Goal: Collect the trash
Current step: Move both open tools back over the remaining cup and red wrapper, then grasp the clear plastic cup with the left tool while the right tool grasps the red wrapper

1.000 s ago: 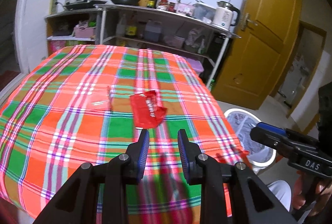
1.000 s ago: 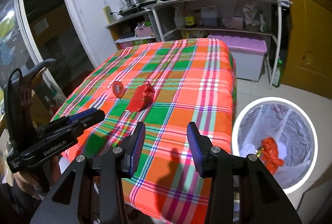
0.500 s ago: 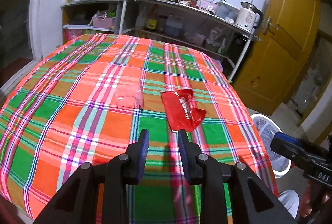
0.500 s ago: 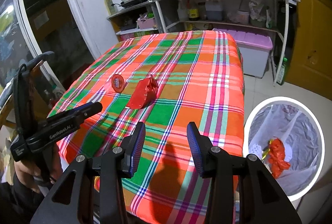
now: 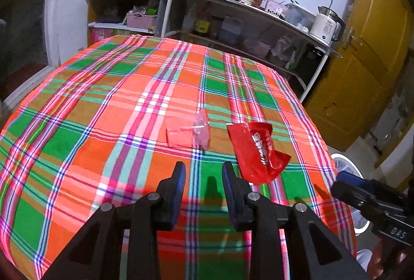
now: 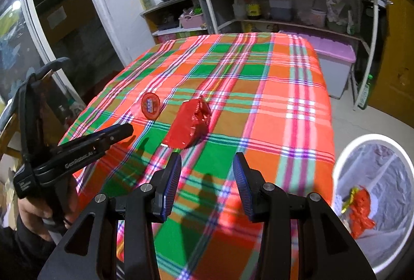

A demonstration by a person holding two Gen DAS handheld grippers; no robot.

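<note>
Two pieces of trash lie on the plaid tablecloth (image 5: 77,150): a red snack wrapper (image 5: 257,150) (image 6: 190,124) and a small pinkish clear packet with a round red label (image 5: 189,133) (image 6: 150,105). My left gripper (image 5: 204,171) hovers open over the cloth just short of both, the wrapper slightly to its right; nothing sits between its fingers. My right gripper (image 6: 207,163) is open and empty too, with the wrapper just beyond its left fingertip. A white bin (image 6: 372,192) lined with a bag stands on the floor at the right, holding red and yellow trash (image 6: 359,210).
Each gripper appears in the other's view, held in a hand: the left gripper (image 6: 77,153), the right gripper (image 5: 372,205). Behind the table a metal shelf (image 5: 233,2) carries pans, bottles and a kettle. A yellow door (image 5: 362,59) is at right, a purple box (image 6: 333,65) on the floor.
Both grippers have moved forward over the table and sunk a little, so the wrapper and packet sit nearer and larger. The left view has swung, shifting the wrapper to the right.
</note>
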